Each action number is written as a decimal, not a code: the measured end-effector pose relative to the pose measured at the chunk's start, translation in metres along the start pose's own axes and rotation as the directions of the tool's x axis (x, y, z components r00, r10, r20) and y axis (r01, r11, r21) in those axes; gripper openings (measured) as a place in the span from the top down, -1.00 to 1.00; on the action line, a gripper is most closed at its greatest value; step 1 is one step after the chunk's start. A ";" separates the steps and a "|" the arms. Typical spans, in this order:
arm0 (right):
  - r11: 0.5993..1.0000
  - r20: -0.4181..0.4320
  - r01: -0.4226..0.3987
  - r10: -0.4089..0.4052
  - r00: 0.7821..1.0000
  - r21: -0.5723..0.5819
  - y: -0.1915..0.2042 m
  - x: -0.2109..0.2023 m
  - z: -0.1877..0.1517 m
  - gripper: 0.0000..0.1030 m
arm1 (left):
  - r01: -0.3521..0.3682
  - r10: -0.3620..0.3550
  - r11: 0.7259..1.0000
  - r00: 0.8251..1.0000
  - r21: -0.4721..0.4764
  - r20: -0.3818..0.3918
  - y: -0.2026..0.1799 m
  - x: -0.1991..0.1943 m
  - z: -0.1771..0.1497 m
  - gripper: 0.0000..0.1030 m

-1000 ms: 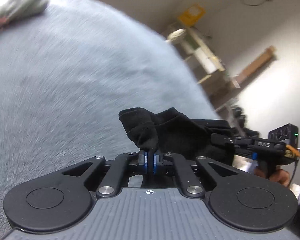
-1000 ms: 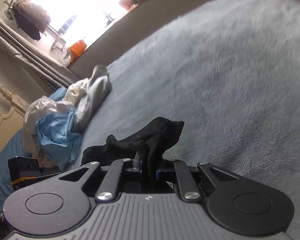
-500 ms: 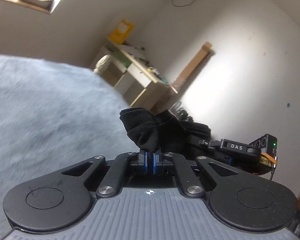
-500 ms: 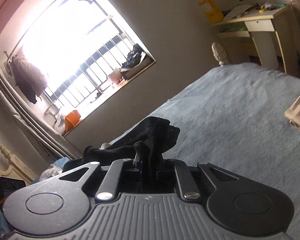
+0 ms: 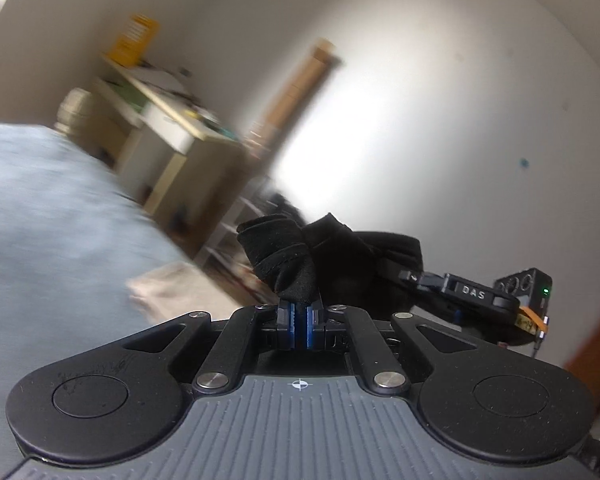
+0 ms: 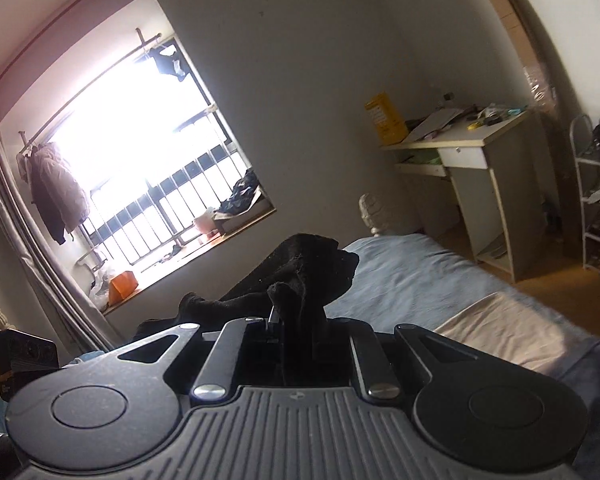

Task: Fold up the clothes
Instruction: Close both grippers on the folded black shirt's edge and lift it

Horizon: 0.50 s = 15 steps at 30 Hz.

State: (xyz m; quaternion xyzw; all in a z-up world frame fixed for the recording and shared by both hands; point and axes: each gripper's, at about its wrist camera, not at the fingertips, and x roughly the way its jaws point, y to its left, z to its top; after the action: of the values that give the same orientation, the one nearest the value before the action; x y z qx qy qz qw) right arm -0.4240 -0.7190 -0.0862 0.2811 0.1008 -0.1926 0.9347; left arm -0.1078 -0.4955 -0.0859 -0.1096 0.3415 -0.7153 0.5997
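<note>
On the left, the left gripper [image 5: 299, 316] has its blue pads pressed together on a bunched edge of a black garment [image 5: 340, 256], which rises in a crumpled knot just above the jaws and stretches away to the right toward the other tool. That other tool, the right gripper [image 6: 296, 332], pinches the opposite part of the same black garment [image 6: 300, 276]; its jaws stand slightly apart only because thick folds of cloth fill the gap between them. The garment hangs in the air between the two grippers, above the grey-blue bed [image 6: 412, 276], and no part of it visibly rests on the bedcover. Judged from this, the fold of this piece has not begun: it is gathered and slack, not spread flat, so it still needs to be laid out on the bed, smoothed and folded over. Further right, a beige cloth [image 6: 504, 332] lies flat and squared near the edge of the bed, and looks like a piece already folded. How many more clothes wait cannot be told from these views. Beyond the bed stand a desk [image 6: 476, 152] and a bright window [image 6: 140, 184].
</note>
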 end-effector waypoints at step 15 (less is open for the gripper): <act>0.981 0.072 0.180 -0.175 0.982 -0.069 -0.145 -0.182 0.028 0.77 | 0.196 -0.195 0.980 0.959 -0.012 -0.204 -0.094 0.170 -0.096 0.95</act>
State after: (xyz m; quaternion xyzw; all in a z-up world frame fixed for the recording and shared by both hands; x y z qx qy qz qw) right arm -0.6473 -0.7910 -0.0797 0.2292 0.1018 -0.2802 0.9266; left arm -0.2790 -0.6152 -0.1421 -0.0663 0.3857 -0.7799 0.4884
